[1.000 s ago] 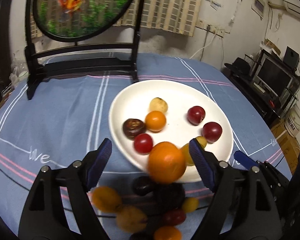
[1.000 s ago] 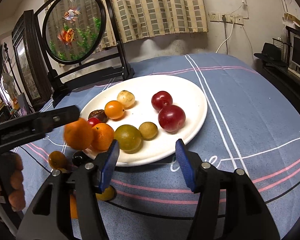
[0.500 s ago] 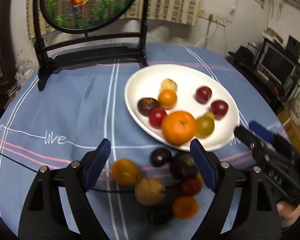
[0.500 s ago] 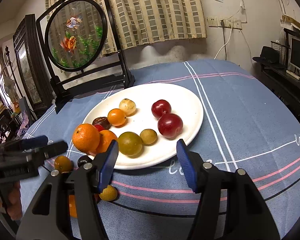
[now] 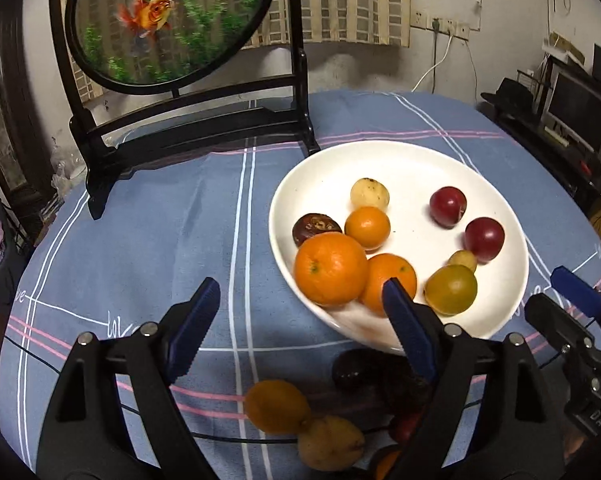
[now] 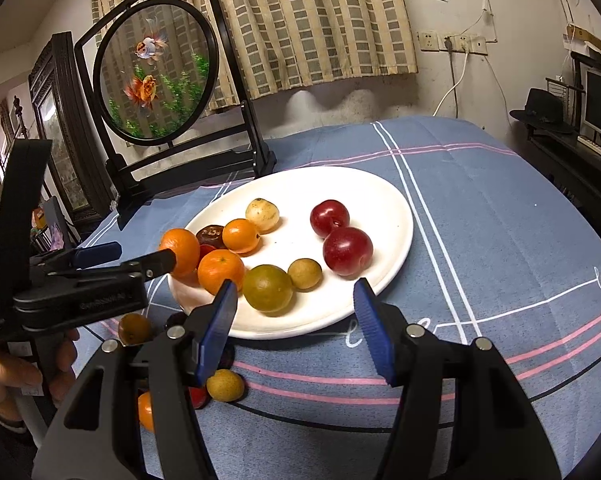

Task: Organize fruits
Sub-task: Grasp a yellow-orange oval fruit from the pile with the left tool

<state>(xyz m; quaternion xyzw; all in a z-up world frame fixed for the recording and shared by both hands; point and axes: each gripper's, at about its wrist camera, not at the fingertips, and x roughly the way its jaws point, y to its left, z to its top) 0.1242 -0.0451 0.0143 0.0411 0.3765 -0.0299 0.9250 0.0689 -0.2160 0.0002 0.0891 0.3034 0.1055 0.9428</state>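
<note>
Left wrist view only: loose fruit on the tablecloth [image 5: 148,240] just short of the white plate [image 5: 496,208], near side — an orange-yellow one [image 5: 274,406], a tan one [image 5: 330,442], a dark one [image 5: 350,368], more hidden behind the finger. Right wrist view only: the person's hand [image 6: 16,372] on the left tool's handle, and a small yellow-brown fruit [image 6: 225,385] off the plate's near rim.

Plate contents, both views: large orange [image 5: 330,269] at the plate's near-left rim, touching a second orange [image 5: 392,280]; small orange [image 5: 367,227] behind them; dark brown fruit [image 5: 315,227] beside it; pale round fruit [image 5: 369,194] farther in; two red plums [image 5: 447,206] [image 5: 484,239] on the plate's right half; green-yellow fruit [image 5: 451,289] and small tan fruit [image 5: 463,260] at the near-right.

Goldfish screen [image 5: 172,20] on its black stand, beyond the plate.

Left gripper [image 5: 300,328]: jaws wide apart and opening, hovering at the plate's near-left rim; large orange lies ahead of the pads, not clamped. From the right wrist view one finger's tip overlaps that orange; contact unclear.

Right gripper [image 6: 294,320]: jaws partly apart, nothing between, poised over the plate's near rim.
</note>
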